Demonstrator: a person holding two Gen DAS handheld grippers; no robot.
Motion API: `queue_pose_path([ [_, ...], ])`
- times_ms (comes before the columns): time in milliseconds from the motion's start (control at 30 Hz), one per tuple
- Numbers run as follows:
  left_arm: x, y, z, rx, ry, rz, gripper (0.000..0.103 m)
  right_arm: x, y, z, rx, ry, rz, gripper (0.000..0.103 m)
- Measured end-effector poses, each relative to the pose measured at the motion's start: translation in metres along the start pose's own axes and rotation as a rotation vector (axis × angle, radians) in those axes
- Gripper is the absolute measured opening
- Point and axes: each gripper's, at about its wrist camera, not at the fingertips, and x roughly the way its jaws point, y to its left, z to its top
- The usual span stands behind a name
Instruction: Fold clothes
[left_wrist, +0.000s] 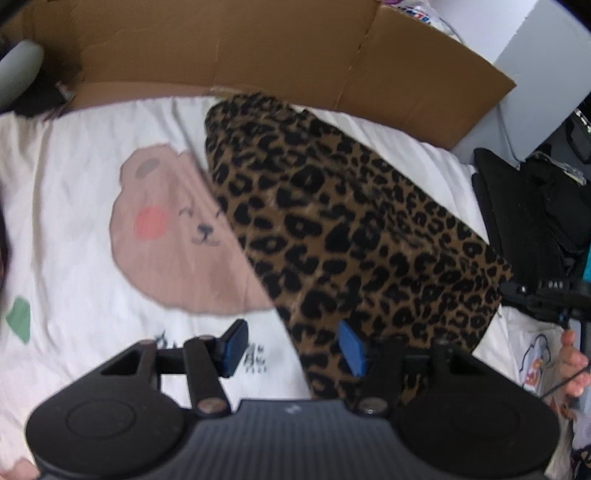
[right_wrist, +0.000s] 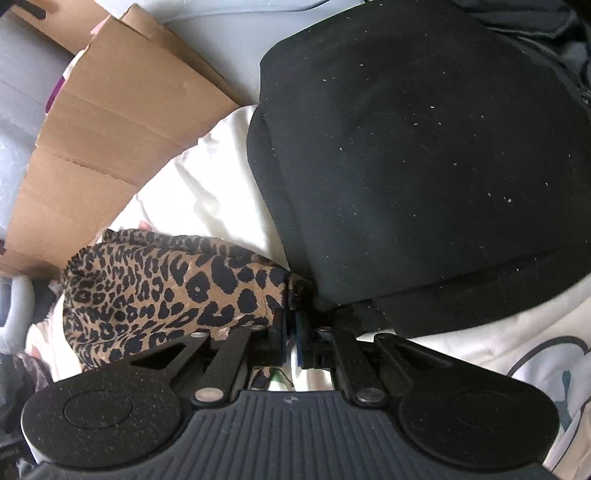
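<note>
A leopard-print garment (left_wrist: 343, 229) lies folded in a long strip across a white bedsheet (left_wrist: 74, 177) printed with a bear face. My left gripper (left_wrist: 293, 345) is open just above the sheet, its right blue pad over the garment's near edge and its left pad over bare sheet. In the right wrist view, my right gripper (right_wrist: 291, 325) is shut on a corner of the leopard-print garment (right_wrist: 155, 295), which bunches out to the left of the fingers. The other gripper and a hand (left_wrist: 570, 365) show at the right edge of the left wrist view.
A flattened cardboard sheet (left_wrist: 258, 48) stands along the far side of the bed. A black folded pile (right_wrist: 424, 155) lies right beside my right gripper. A dark bag (left_wrist: 532, 206) sits off the bed's right edge. A grey rounded object (left_wrist: 18, 66) is at far left.
</note>
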Motion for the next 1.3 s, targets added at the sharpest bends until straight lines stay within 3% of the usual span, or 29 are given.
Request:
queue_pose_path([
  [467,0.012,-0.054,0.112,0.076,-0.038,0.011,0.058,-0.018,0.001,0.005,-0.034,-0.035,0.050,0.006],
  [600,0.024,-0.067,0.135,0.063,-0.041,0.034,0.058,-0.027,0.003,0.010,-0.046,-0.060,0.075,0.019],
  [667,0.030,-0.073,0.146,0.056,-0.042,0.046,0.058,-0.028,0.004,0.012,-0.063,-0.067,0.073,0.032],
  [700,0.033,-0.076,0.152,0.053,-0.043,0.052,0.058,-0.028,0.004,0.012,-0.069,-0.069,0.072,0.034],
  [1067,0.082,-0.102,0.206,-0.016,-0.045,0.103,0.058,-0.026,0.007,0.020,-0.138,-0.077,0.061,0.034],
  [1300,0.112,-0.101,0.214,-0.067,-0.005,0.113,0.056,-0.026,0.010,0.023,-0.162,-0.072,0.079,0.034],
])
